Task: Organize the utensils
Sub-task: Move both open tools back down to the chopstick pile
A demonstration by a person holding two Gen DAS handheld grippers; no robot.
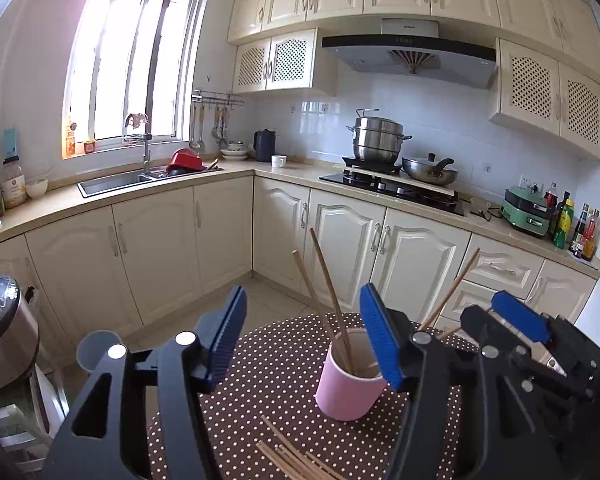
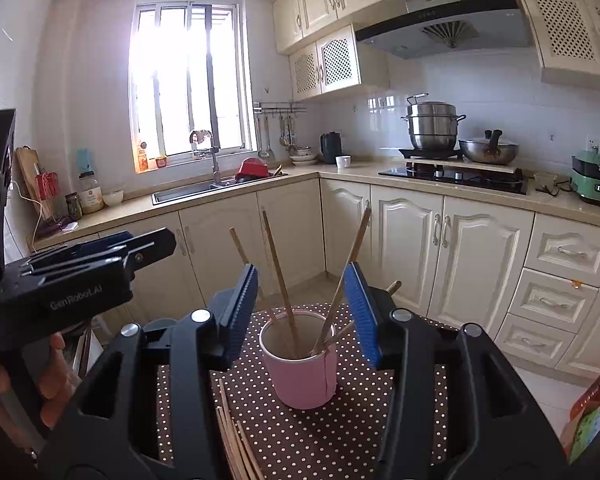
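Observation:
A pink cup [image 1: 350, 388] [image 2: 302, 376] stands on a brown polka-dot table [image 1: 276, 376] [image 2: 340, 432] and holds several wooden chopsticks [image 1: 328, 284] [image 2: 278, 264]. More loose chopsticks [image 1: 292, 458] [image 2: 236, 440] lie on the table in front of it. My left gripper [image 1: 304, 336] is open and empty, just before the cup. My right gripper [image 2: 300, 312] is open and empty, its blue pads either side of the cup; it also shows at the right of the left wrist view [image 1: 512, 320]. The left gripper body [image 2: 76, 280] is at left in the right wrist view.
A rice cooker [image 1: 0, 328] stands at the left, with a grey plastic cup [image 1: 96, 350] beside it. Kitchen cabinets [image 1: 228, 232], a sink [image 1: 112, 182] and a stove [image 1: 396, 190] run along the far walls. A colourful package [image 2: 592, 420] is at the right.

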